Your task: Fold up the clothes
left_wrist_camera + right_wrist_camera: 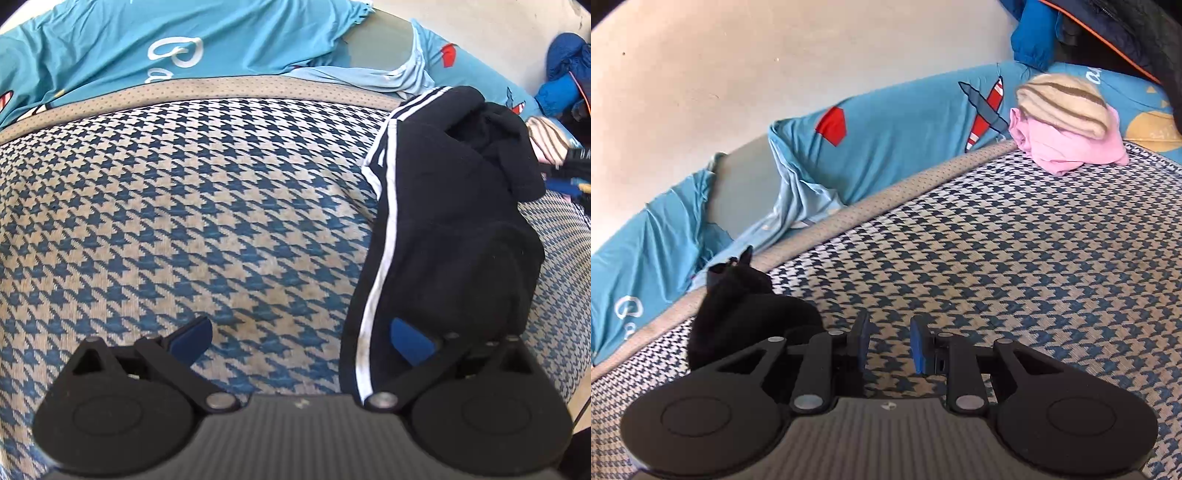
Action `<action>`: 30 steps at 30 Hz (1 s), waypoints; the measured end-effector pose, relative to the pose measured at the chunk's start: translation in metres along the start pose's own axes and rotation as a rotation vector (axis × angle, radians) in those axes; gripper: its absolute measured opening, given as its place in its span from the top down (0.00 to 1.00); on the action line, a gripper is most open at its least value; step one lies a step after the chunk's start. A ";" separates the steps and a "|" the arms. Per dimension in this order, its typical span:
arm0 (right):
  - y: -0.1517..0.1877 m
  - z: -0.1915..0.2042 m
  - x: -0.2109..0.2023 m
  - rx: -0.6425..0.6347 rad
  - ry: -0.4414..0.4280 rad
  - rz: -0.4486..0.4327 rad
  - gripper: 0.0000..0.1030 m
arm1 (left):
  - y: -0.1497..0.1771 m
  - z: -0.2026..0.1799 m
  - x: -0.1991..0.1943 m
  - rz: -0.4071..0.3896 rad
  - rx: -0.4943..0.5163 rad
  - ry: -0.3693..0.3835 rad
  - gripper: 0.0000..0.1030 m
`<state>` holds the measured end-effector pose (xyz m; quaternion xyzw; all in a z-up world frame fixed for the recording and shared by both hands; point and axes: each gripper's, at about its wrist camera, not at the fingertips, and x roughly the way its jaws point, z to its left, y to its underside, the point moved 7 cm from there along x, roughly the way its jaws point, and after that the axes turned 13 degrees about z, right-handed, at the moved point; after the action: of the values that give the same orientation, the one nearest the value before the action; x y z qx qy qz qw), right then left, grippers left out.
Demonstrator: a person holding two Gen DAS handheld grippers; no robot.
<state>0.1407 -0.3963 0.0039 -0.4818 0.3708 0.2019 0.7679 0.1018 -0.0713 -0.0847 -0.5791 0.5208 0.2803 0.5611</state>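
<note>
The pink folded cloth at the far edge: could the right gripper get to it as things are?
Probably yes. Only bare houndstooth cover lies between the right gripper, fingers apart and empty, and the pink cloth; the black garment sits off to its left.

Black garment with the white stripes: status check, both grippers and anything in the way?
Left gripper open, empty. Right gripper open, empty. Black garment bunched on houndstooth mat, unheld. Nothing blocking.

A bedroom in a home: a houndstooth-patterned mattress fills the space ahead of the tongs, edged by a blue cartoon-print sheet against a plain wall, with folded clothes stacked beyond.
</note>
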 end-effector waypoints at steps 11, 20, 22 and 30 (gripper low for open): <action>0.015 0.067 -0.021 -0.260 -0.253 -0.023 0.73 | 0.000 0.001 0.003 0.010 -0.019 0.029 0.00; 0.025 0.078 -0.022 -0.329 -0.228 -0.032 0.70 | 0.000 -0.004 0.002 0.009 -0.009 0.041 0.00; 0.030 0.083 -0.022 -0.372 -0.225 -0.030 0.64 | 0.000 -0.006 0.003 0.009 -0.005 0.043 0.00; 0.040 0.087 -0.007 -0.457 -0.093 -0.018 0.61 | 0.002 -0.011 0.004 0.007 0.012 0.058 0.00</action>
<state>0.1418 -0.3000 0.0082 -0.6366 0.2754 0.2957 0.6569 0.0985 -0.0825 -0.0871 -0.5818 0.5407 0.2623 0.5480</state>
